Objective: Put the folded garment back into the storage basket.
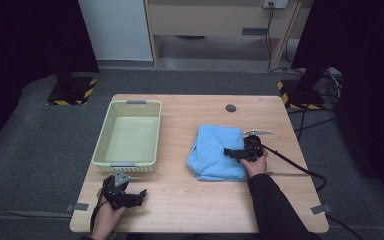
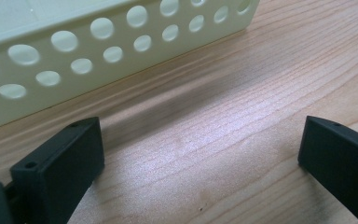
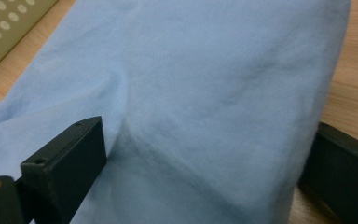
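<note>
A folded light-blue cloth lies on the right half of the wooden table. My right gripper reaches over the cloth's right edge, pointing left. In the right gripper view it is open, and a raised fold of the cloth lies between its widely spread jaws. A pale yellow perforated basket stands empty on the left half. My left gripper rests near the front left edge, just below the basket. It is open over bare wood, with the basket wall right ahead.
A dark round grommet sits in the table near the far edge. A small metal piece lies beside the cloth's far right corner. The right gripper's cable trails off the right side. The basket's corner appears beyond the cloth.
</note>
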Available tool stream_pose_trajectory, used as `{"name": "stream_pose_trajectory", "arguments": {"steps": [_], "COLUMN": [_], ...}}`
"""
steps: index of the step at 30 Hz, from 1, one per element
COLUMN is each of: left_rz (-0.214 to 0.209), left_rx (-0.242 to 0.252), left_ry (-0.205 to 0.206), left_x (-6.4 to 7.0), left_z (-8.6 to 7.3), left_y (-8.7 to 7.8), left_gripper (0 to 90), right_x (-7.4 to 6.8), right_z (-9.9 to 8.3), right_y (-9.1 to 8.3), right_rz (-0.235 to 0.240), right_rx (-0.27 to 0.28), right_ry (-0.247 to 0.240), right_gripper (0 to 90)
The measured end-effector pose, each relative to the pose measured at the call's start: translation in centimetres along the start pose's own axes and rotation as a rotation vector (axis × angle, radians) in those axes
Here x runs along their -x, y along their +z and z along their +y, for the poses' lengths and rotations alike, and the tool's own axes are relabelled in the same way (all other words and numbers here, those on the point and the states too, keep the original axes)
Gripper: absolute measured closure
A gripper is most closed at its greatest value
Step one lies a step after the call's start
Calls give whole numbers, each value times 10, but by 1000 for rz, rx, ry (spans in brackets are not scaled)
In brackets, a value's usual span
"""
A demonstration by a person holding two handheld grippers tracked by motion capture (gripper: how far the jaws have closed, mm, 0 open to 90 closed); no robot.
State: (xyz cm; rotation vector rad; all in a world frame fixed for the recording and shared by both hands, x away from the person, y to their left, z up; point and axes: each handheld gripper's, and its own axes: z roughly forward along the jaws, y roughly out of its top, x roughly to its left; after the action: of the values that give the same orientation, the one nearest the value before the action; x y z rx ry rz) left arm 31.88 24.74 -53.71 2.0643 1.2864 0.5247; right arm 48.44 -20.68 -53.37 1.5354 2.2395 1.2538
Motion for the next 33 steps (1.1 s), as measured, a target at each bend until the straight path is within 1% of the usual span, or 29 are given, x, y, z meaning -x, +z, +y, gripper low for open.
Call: {"name": "stream_pose_trajectory", "arguments": {"steps": [2, 7, 9, 10, 11, 15, 19, 20, 25, 26, 28, 29, 30, 31, 32, 33], "left_rz": [0, 1, 1, 1, 1, 1, 1, 1, 1, 1, 1, 1, 1, 1, 1, 1], "left_rx": [0, -3, -3, -3, -3, -3, -3, -3, -3, -3, -3, -3, -3, -3, -3, -3], "left_ry": [0, 3, 3, 3, 3, 2, 2, 3, 2, 2, 3, 2, 2, 3, 2, 3], "left_x": [0, 0, 0, 0, 0, 0, 0, 0, 0, 0, 0, 0, 0, 0, 0, 0], "left_z": [0, 0, 0, 0, 0, 0, 0, 0, 0, 0, 0, 0, 0, 0, 0, 0], "left_y": [0, 0, 0, 0, 0, 0, 0, 0, 0, 0, 0, 0, 0, 0, 0, 0], "left_gripper": [0, 0, 0, 0, 0, 0, 0, 0, 0, 0, 0, 0, 0, 0, 0, 0], "right_x": [-1, -4, -5, -5, -6, -6, -7, -7, -8, -8, -14, -17, -17, -19, -25, -28], "right_z": [-1, -4, -5, -5, -6, -4, -4, -4, -3, -3, 1, 3, 3, 5, 9, 10], "right_y": [0, -1, -2, -2, -3, -4, -5, -8, -9, -11, -13, -15, -15, -18, -23, -25], "right_rz": [4, 7, 2, 2, -10, -5, 11, 16, 21, 24, 12, 17, 17, 29, 38, 44], "right_rx": [8, 23, 29, 29, 31, 13, 19, 28, 33, 39, 38, 48, 48, 57, 74, 85], "right_ry": [-8, -13, -10, -10, 8, 30, 29, 23, 27, 20, -18, -30, -30, -32, -54, -59], "right_gripper": [81, 222, 222, 267, 329, 420, 557, 619, 654, 668, 673, 675, 675, 676, 677, 678]}}
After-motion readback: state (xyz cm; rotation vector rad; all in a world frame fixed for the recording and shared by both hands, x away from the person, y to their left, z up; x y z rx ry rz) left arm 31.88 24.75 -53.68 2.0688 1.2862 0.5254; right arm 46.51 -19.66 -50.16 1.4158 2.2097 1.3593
